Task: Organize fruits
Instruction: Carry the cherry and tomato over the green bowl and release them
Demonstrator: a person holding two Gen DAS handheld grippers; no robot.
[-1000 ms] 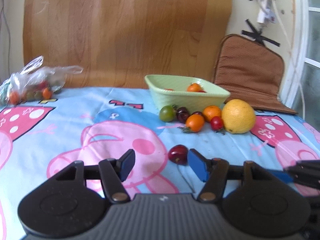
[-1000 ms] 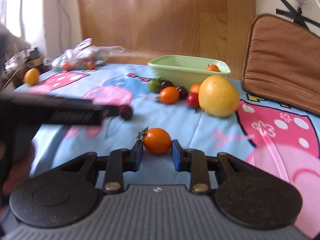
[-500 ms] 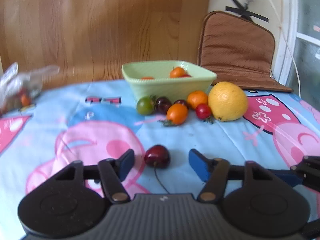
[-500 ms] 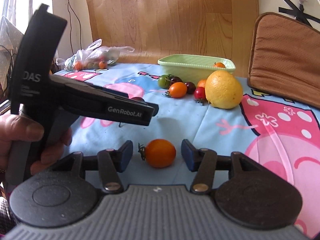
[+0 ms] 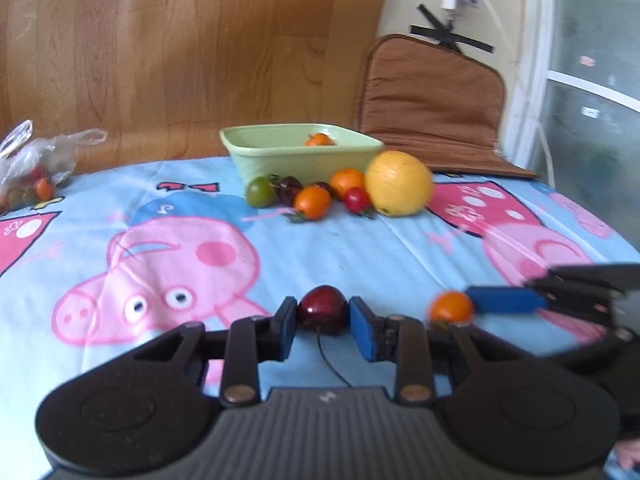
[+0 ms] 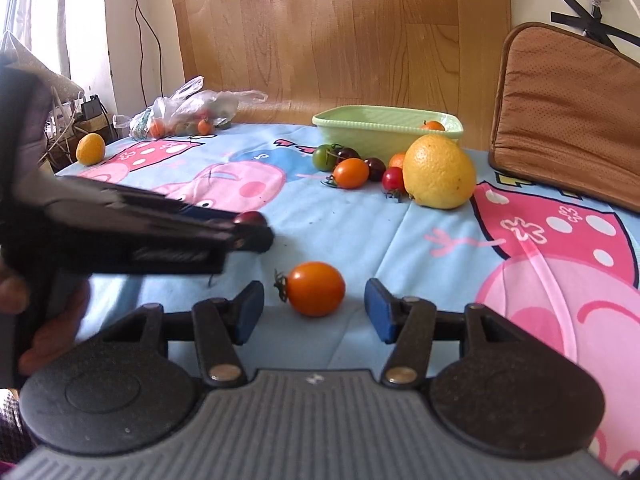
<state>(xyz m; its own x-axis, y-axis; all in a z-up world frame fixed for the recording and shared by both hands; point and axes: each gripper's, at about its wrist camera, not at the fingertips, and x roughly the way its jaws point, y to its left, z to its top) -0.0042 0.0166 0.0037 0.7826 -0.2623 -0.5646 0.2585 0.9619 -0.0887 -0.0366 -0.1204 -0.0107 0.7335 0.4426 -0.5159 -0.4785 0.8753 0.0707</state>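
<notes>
My left gripper (image 5: 323,322) is shut on a dark red cherry (image 5: 322,308) low over the cartoon tablecloth; the cherry also shows in the right wrist view (image 6: 250,219). My right gripper (image 6: 314,310) is open around an orange cherry tomato (image 6: 315,288) that lies on the cloth, with gaps on both sides. That tomato also shows in the left wrist view (image 5: 451,306). A green bowl (image 5: 280,156) at the back holds an orange tomato (image 5: 319,140). A large yellow citrus (image 6: 439,171) and several small tomatoes (image 6: 351,173) lie in front of the bowl.
A clear plastic bag of small fruits (image 6: 188,114) lies at the far left. A small yellow fruit (image 6: 90,149) sits at the left table edge. A brown cushion (image 6: 568,108) leans at the back right. A wooden panel stands behind the table.
My left gripper has moved forward and shut on the cherry. My right gripper has opened and let go of the orange tomato, which now rests on the cloth.
</notes>
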